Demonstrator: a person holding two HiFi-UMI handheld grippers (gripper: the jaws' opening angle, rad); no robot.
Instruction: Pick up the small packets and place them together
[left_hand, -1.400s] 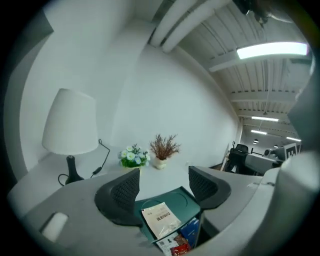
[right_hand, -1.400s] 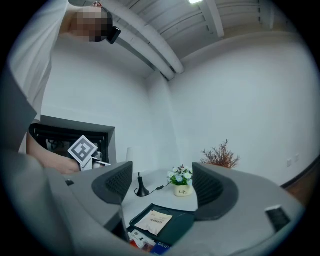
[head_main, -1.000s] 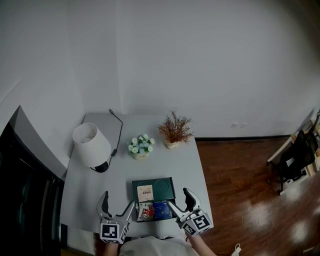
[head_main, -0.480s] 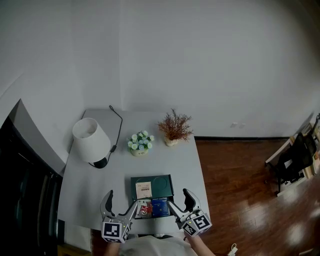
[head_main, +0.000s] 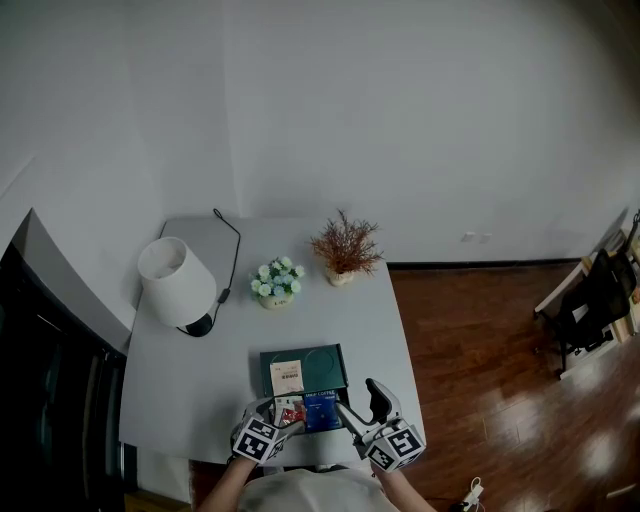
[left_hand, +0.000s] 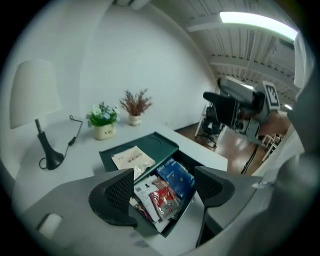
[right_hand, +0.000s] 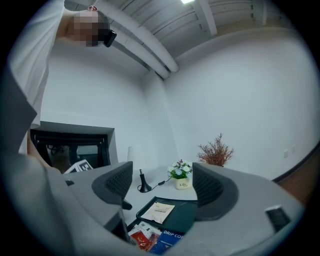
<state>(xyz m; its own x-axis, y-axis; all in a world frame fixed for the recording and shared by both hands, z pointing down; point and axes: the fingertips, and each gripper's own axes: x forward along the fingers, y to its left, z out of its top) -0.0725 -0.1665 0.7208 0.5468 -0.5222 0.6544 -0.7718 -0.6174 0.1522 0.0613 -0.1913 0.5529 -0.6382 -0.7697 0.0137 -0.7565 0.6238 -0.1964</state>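
Note:
A dark green box (head_main: 338, 418) holds several small packets, among them a red packet (head_main: 292, 412) and a blue packet (head_main: 322, 410). A beige packet (head_main: 288, 377) lies on the green lid (head_main: 325, 365) behind. My left gripper (head_main: 283, 420) tips down over the box's left end. Its jaws have just been closing a little but stand open, and the red packet (left_hand: 162, 197) and blue packet (left_hand: 176, 176) lie below the gap, untouched. My right gripper (head_main: 362, 405) hovers level at the box's right end, open with nothing in it; the beige packet (right_hand: 160, 212) shows beneath it.
A white lamp (head_main: 178, 285) with a black cable stands at the table's left. A pot of flowers (head_main: 275, 285) and a dried plant (head_main: 342, 250) stand at the back. The table's right edge drops to a wood floor (head_main: 480, 370).
My left gripper has dropped from beside the box and tipped down over the packets at its left end. The right gripper has hardly moved.

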